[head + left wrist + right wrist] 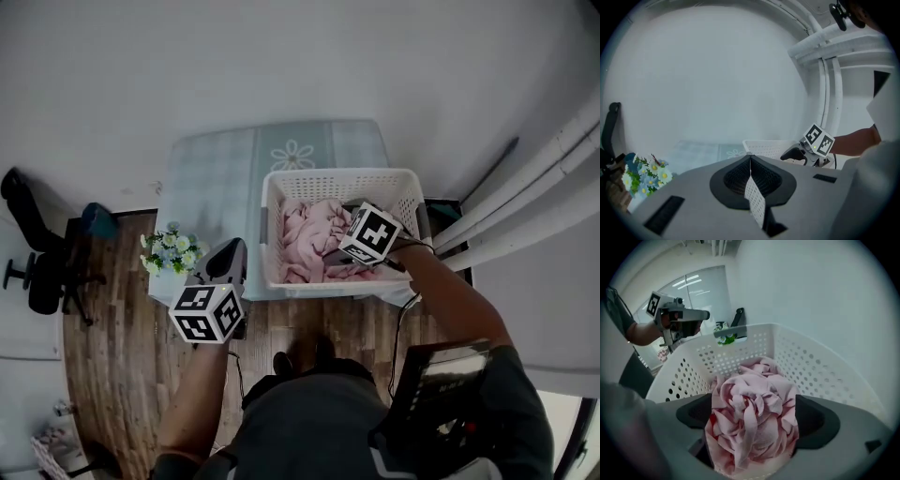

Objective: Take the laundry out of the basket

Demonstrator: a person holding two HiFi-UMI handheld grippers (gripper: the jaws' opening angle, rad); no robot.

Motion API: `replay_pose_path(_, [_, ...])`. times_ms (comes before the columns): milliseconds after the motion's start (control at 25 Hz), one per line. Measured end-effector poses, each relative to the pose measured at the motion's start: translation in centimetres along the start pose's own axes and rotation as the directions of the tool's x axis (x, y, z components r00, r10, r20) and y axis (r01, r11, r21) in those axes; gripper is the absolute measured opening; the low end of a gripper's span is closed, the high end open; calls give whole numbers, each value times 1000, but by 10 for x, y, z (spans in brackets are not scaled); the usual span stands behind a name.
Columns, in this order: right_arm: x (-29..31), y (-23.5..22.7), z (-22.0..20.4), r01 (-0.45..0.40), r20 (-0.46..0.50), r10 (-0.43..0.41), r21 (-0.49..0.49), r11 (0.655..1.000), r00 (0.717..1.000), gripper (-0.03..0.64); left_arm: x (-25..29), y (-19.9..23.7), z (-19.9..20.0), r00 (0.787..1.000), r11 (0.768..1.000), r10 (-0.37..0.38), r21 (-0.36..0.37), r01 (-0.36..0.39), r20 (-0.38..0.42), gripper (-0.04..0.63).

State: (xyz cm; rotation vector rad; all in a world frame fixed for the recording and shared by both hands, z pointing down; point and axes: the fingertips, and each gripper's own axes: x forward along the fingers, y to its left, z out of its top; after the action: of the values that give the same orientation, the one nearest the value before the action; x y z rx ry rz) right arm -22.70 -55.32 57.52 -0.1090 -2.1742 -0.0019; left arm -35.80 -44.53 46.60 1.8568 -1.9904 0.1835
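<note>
**Right gripper set over the laundry, about to take hold**

The pink laundry lies crumpled in the white basket on the table. The right gripper points steeply down over it, released, its jaws spread wide around a bunched fold and not yet pinching it. To do this well, I judge the jaws should sink a little deeper, so that they close on a thick gather rather than a loose edge. They should then clench firmly and lift straight up past the rim, since trailing cloth could catch the perforated wall or drag the light basket. The left gripper, clenched on nothing, hangs near the table's front edge beside the flowers, apart from the basket, and could steady its rim.
</note>
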Motion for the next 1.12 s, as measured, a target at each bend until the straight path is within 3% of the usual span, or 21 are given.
replay_pose_path(120, [26,10,-17,-77,-93,70,-73,994,993,532,5,8,-10,1000,1000,0,-23,0,-24,10])
replay_pose_path(240, [52,12,-31,-110,-180,85,-133,985,980,574,12,13,-17,999,1000,-4,-22,3,-43,9])
replay_pose_path(440, [91,20,-42,-182,-287,120,-198,963,950,577,15,25,-30,998,999,13,-49,-16,-67,9])
replay_pose_path(920, [127,27,-43,-164,-371,54,-272,948,927,574,18,45,-57,996,995,17,-97,-26,-91,9])
replay_pose_path(1000, [127,28,-41,-166,-389,45,-284,944,920,543,18,46,-59,995,994,17,-101,-27,-94,10])
replay_pose_path(1120, [124,30,-39,-142,-368,22,-302,943,929,419,15,45,-57,996,994,15,-103,-24,-85,9])
